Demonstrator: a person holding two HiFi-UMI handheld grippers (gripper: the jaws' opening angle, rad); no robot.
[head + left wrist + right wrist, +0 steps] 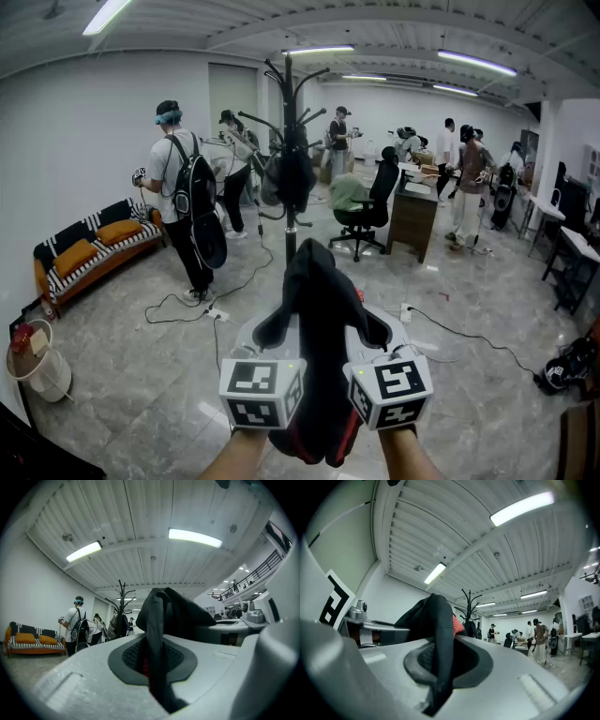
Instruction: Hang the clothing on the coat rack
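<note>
Currently held: one black garment, red showing at an edge, raised in front of the coat rack and well apart from it. Left gripper: jaws clamped on a fold of the cloth. Right gripper: likewise closed on a fold, just beside the left. Rack's base hidden behind the garment; its hooks carry a dark item, kind unclear. Jaw tips buried under cloth in the head view.

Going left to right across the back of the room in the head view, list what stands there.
Left to right: striped sofa → person with a black backpack → coat rack → office chair → wooden desk.
</note>
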